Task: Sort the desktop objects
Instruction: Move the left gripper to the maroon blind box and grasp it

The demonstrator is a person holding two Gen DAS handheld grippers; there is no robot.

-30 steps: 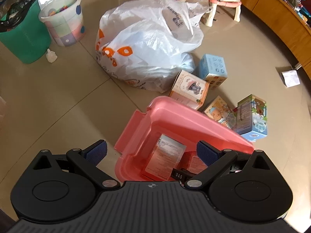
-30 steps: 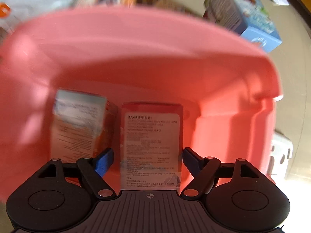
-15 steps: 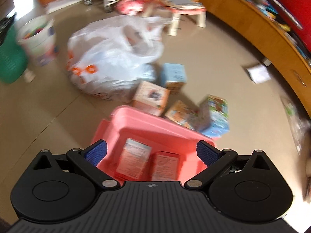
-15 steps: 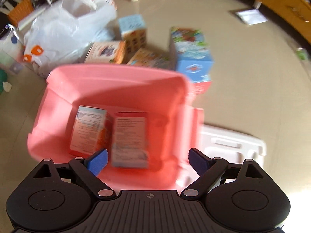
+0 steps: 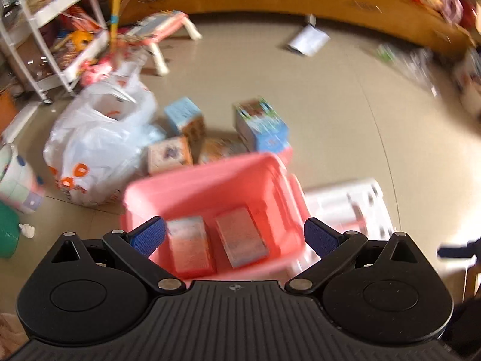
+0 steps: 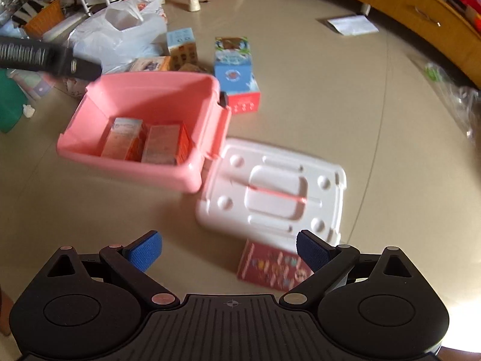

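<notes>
A pink bin [image 6: 90, 147] [image 5: 195, 186] stands on the floor with two orange-and-white boxes [image 6: 144, 144] [image 5: 216, 240] inside. Its white lid [image 6: 273, 192] [image 5: 345, 201] lies flat to its right. A red box [image 6: 270, 267] lies on the floor in front of the lid. My right gripper [image 6: 228, 249] is open and empty, held above the floor just left of the red box. My left gripper [image 5: 233, 237] is open and empty above the bin's near side; it shows as a dark bar in the right wrist view [image 6: 45, 58].
Behind the bin lie several toy boxes: a blue-and-red one [image 6: 234, 72] [image 5: 261, 126], a light blue one [image 6: 182, 45] [image 5: 186, 117] and a pale orange one [image 5: 168, 156]. A full white plastic bag [image 5: 96, 144] [image 6: 120, 33] sits at back left. A wooden cabinet [image 6: 421, 9] runs along the right.
Both grippers have pulled up and back from the bin. The right one released its box into the bin and now sits over the floor by the lid. Both views swung right.
</notes>
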